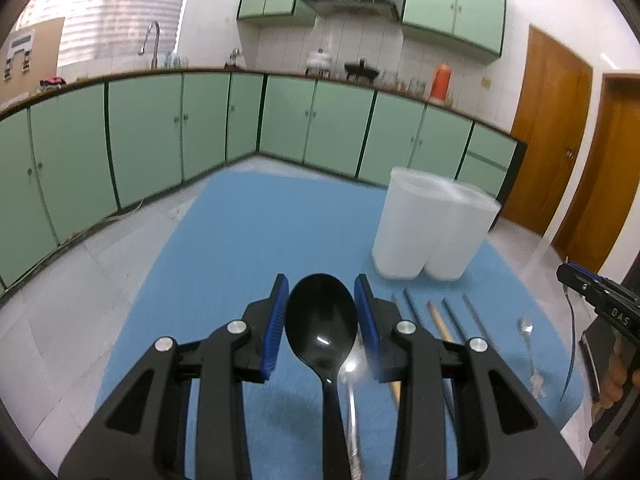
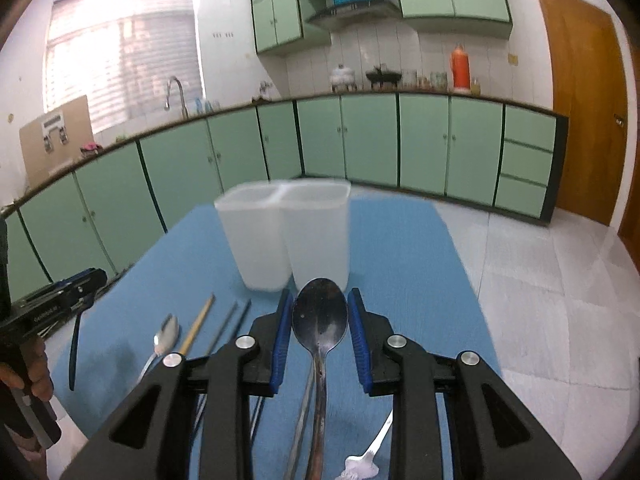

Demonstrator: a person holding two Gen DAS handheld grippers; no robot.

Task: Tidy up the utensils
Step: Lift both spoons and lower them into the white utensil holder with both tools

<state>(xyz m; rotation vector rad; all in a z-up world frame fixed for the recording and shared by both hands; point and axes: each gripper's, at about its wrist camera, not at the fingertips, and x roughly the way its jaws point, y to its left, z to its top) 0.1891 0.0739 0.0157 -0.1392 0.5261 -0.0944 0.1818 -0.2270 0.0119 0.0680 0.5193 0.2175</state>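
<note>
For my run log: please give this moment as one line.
left gripper: holds black spoon | right gripper: holds metal spoon | holder: empty

Black spoon's handle (image 1: 332,420) cut off at the bottom edge, chopsticks (image 1: 452,320) partly hidden behind the left tongs (image 1: 321,308), white two-compartment holder (image 2: 288,236) motion-blurred, countertop jars too small to tell.

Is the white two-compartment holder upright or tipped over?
Upright. The white holder stands on its base on the blue mat with both compartment openings facing up. Whether anything is inside cannot be told.
</note>
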